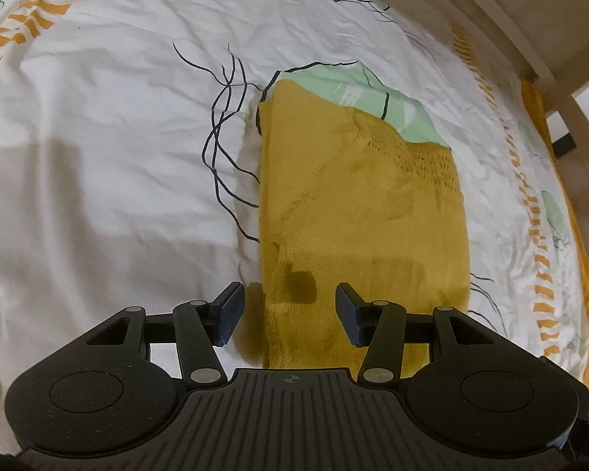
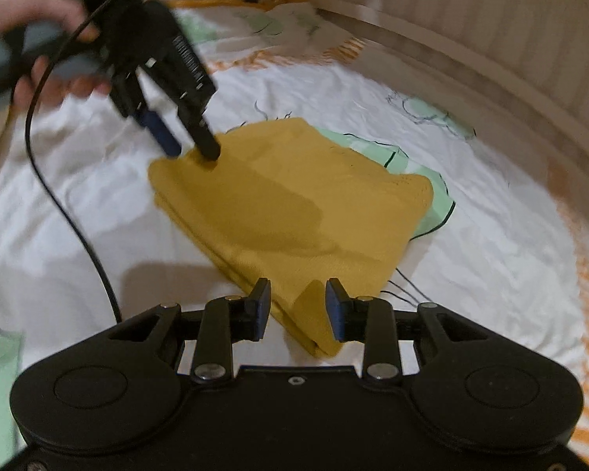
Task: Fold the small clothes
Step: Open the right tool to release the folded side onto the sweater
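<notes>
The left gripper [image 1: 288, 316] and the right gripper [image 2: 298, 308] were held wide over two corners of the folded yellow knit [image 1: 357, 212] on the bed [image 1: 98, 137] — positioned, seemingly, for the next fold.

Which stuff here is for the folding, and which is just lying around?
For the folding:
- yellow knit garment
- left gripper, jaws open
- right gripper, jaws open

Just there:
- patterned bedsheet
- black cable
- headboard
</notes>
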